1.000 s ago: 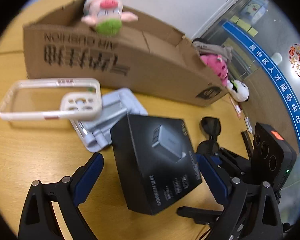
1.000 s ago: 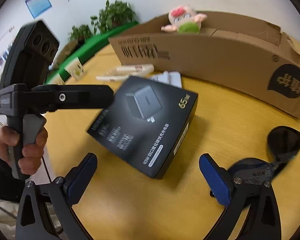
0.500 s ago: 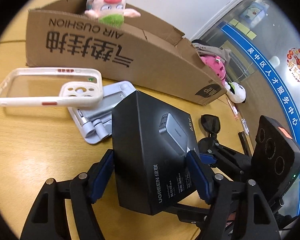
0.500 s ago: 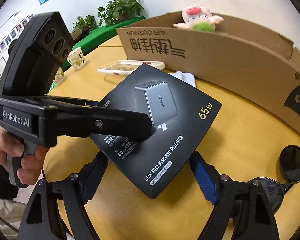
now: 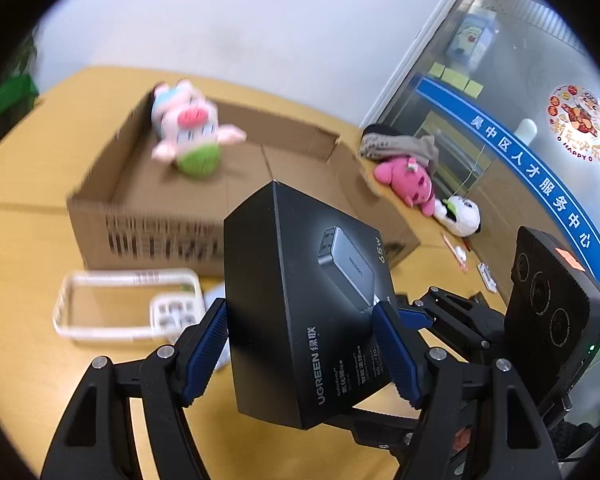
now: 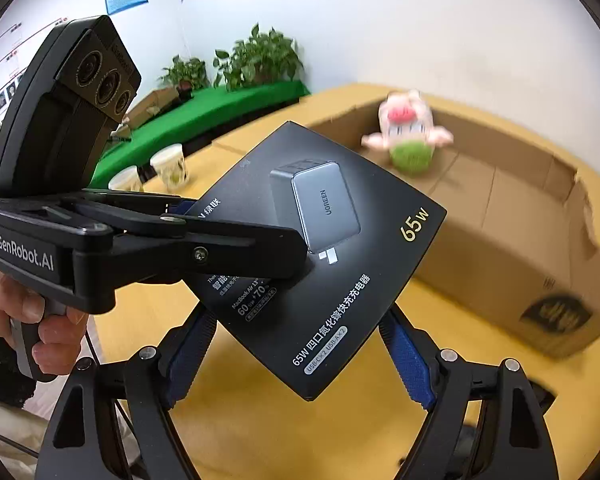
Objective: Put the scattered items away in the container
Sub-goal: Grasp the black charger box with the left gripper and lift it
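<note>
1. Left wrist view: my left gripper (image 5: 300, 354) is clenched on the black charger box (image 5: 300, 300), one blue pad on each of two opposite sides. The box is clear of the table (image 5: 16, 248), tilted, with a corner pointing ahead of my fingertips.
2. Right wrist view: my right gripper (image 6: 296, 354) pinches the same charger box (image 6: 340, 264) across its near corner, and my left gripper's finger (image 6: 204, 252) lies over the box face just ahead of my right fingers. So two grips share one box.
3. Risk one: the right pads sit on a corner, not on flat sides. I judge that a small twist between my hands could lever the box out of one grip and drop it onto the table.
4. Risk two: the cardboard box (image 5: 148, 208) stands beyond my fingertips, with its near wall between me and the open inside. If I carry the charger box too low, its leading corner could catch that wall and push the container away.
5. Risk three: a plush pig (image 5: 188, 136) already sits inside at the far end. Dropping the charger box from high up could knock it about.
6. Below my left fingers lies a clear phone case (image 5: 128, 304); a slipped box would likely land on it.
</note>
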`<action>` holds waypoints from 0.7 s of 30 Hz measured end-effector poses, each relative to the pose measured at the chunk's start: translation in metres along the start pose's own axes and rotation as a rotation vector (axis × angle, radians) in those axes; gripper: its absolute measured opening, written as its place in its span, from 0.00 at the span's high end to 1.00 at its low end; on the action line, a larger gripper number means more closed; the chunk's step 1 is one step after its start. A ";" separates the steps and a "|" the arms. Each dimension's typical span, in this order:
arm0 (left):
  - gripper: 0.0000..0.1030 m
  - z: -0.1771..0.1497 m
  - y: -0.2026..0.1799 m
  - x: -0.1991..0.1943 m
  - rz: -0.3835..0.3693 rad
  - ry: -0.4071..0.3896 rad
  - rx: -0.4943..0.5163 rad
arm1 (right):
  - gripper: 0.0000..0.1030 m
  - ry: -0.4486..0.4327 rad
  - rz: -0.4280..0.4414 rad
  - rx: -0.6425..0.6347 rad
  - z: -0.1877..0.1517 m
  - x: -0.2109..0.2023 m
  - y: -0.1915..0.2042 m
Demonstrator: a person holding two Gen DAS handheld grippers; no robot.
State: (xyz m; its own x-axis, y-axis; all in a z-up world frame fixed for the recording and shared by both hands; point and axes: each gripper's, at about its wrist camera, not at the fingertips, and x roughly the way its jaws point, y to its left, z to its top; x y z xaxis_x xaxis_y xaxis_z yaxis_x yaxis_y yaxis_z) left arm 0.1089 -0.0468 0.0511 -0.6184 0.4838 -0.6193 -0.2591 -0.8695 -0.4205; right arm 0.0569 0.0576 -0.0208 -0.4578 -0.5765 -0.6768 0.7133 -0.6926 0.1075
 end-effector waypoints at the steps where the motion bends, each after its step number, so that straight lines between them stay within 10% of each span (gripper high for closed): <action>1: 0.30 0.006 -0.002 -0.001 0.000 -0.009 0.008 | 0.16 -0.010 -0.006 -0.007 0.008 -0.001 -0.001; 21: 0.30 0.106 -0.003 0.012 -0.021 -0.094 0.084 | 0.15 -0.090 -0.063 -0.031 0.102 -0.003 -0.048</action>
State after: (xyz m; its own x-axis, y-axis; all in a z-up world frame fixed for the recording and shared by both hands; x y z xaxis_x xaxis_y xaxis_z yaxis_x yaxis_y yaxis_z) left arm 0.0237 -0.0488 0.1153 -0.6777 0.4941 -0.5446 -0.3313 -0.8664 -0.3737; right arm -0.0298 0.0481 0.0509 -0.5469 -0.5696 -0.6135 0.6969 -0.7159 0.0435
